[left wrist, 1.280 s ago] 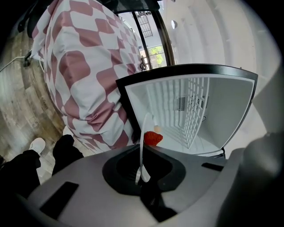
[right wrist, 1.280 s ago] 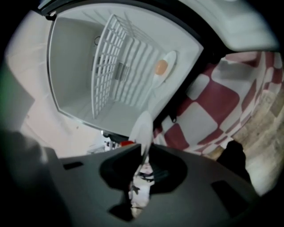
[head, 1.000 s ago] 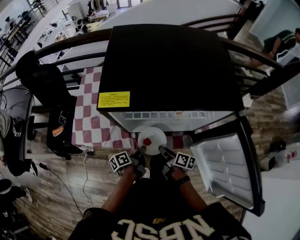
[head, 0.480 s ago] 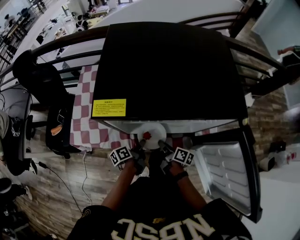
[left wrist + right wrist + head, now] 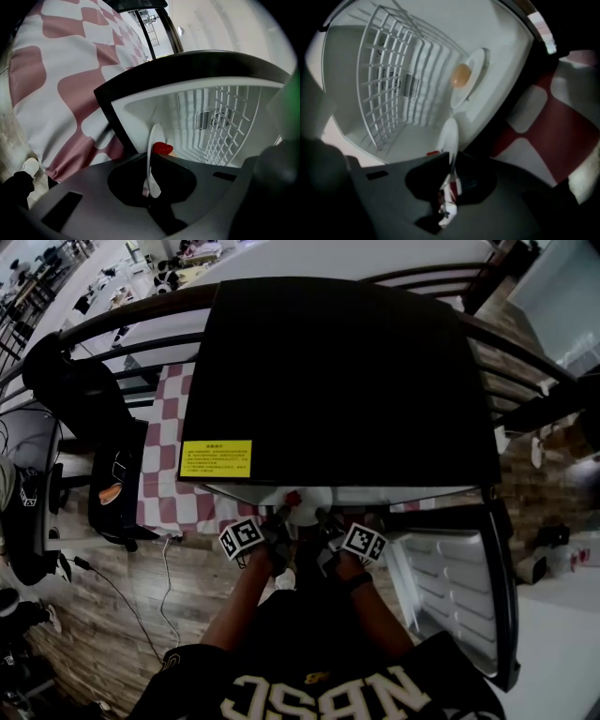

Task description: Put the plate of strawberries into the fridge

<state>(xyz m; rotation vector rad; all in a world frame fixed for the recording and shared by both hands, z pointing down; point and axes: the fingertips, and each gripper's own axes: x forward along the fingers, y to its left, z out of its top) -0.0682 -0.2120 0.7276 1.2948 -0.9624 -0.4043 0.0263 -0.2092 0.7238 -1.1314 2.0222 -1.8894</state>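
The fridge [image 5: 337, 381] stands open, its door [image 5: 459, 587] swung out at 4 o'clock in the head view. The plate [image 5: 152, 136] is carried level at the fridge mouth, dead ahead at 12 o'clock, half hidden under the fridge's top edge. The left tongs [image 5: 150, 157] pinch its rim at 9 o'clock and the right tongs [image 5: 451, 161] pinch it at 3 o'clock. One strawberry [image 5: 162, 148] shows on the plate. The wire shelf [image 5: 225, 122] lies beyond it. My judgement is that lifting and carrying are done and the entry has only begun. The plate is not yet pushed deeper, set down and released.
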